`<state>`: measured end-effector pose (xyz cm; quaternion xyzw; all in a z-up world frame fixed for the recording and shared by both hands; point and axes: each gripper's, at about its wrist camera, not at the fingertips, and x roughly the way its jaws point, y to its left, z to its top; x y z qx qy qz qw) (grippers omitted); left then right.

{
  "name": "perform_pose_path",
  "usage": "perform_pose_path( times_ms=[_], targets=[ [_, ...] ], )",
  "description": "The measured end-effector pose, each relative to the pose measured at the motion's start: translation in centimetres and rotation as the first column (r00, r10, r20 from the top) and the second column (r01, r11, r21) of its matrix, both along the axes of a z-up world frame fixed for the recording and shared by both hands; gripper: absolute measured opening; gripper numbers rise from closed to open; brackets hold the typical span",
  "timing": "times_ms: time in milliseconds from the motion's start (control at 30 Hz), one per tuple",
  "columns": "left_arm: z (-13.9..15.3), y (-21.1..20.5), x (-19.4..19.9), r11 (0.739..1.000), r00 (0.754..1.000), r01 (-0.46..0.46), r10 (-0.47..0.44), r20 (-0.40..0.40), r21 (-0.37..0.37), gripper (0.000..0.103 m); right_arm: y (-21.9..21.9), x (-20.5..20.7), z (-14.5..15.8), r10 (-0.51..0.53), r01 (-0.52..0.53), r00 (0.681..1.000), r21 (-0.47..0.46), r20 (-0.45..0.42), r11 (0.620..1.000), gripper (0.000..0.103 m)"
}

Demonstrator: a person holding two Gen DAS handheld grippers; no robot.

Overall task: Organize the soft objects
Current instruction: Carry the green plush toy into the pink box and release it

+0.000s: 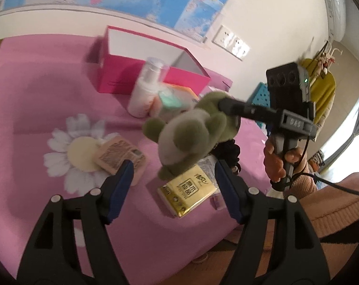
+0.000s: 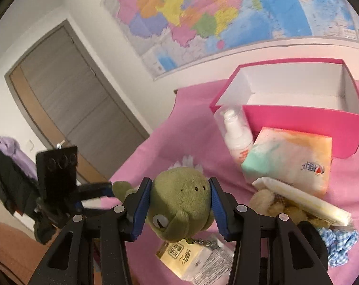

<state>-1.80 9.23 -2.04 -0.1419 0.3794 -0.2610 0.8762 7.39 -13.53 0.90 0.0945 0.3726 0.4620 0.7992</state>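
Observation:
A green plush toy [image 2: 179, 197] hangs above the pink cloth, and my right gripper [image 2: 180, 199] is shut on its head, with a blue pad pressed to each side. In the left wrist view the same plush toy [image 1: 191, 133] hangs from the right gripper [image 1: 223, 109], which a hand holds at the right. My left gripper [image 1: 173, 166] stands open just in front of the toy's lower end, and its pads do not press on anything. An open pink box [image 2: 305, 128] with a white inside stands at the back; the same pink box [image 1: 153, 78] shows in the left wrist view.
A white spray bottle [image 2: 236, 137] and a teal-and-orange tissue pack [image 2: 291, 159] stand before the box. A yellow tissue pack [image 1: 186, 192], a black scrunchie [image 1: 227, 152], a beige pack [image 1: 120, 156] on a daisy mat [image 1: 79, 152], a tan plush [image 2: 265, 199] and a blue checked scrunchie [image 2: 338, 242] lie on the cloth.

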Motion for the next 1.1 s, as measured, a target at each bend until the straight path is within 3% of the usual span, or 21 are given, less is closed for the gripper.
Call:
perform_pose_path(
  times_ms=[200,300,533,700,900,1100],
  targets=[
    [0.7,-1.4,2.4,1.000,0.999,0.021,-0.021,0.030,0.000,0.071,-1.1,0.0,0.8,-0.037,0.036,0.999,0.031,0.022,0.999,0.048],
    [2.0,-1.8,3.3,0.999,0.997,0.035,-0.036,0.065,0.014,0.060,-1.1,0.1,1.4,-0.037,0.035,0.999,0.042,0.038,0.998,0.048],
    [6.9,-2.7,5.1,0.989,0.979,0.031,-0.059,0.194,0.143,0.058,-1.5,1.5,4.8,-0.066,0.056,0.988,0.077,0.139,0.995,0.048],
    [10.1,-2.7,8.8,0.977,0.968,0.004,-0.057,0.243,0.211,0.058,-0.9,4.2,7.9,-0.099,0.079,0.967,0.094,0.234,0.992,0.049],
    [10.6,-2.8,14.6,0.964,0.974,-0.019,-0.042,0.223,0.267,0.058,-0.2,9.4,8.8,-0.128,0.109,0.960,0.087,0.249,0.990,0.049],
    [7.9,-2.9,19.8,0.956,0.989,-0.022,-0.022,0.144,0.293,0.058,0.8,14.7,6.0,-0.150,0.144,0.975,0.049,0.165,0.988,0.049]
  ],
)
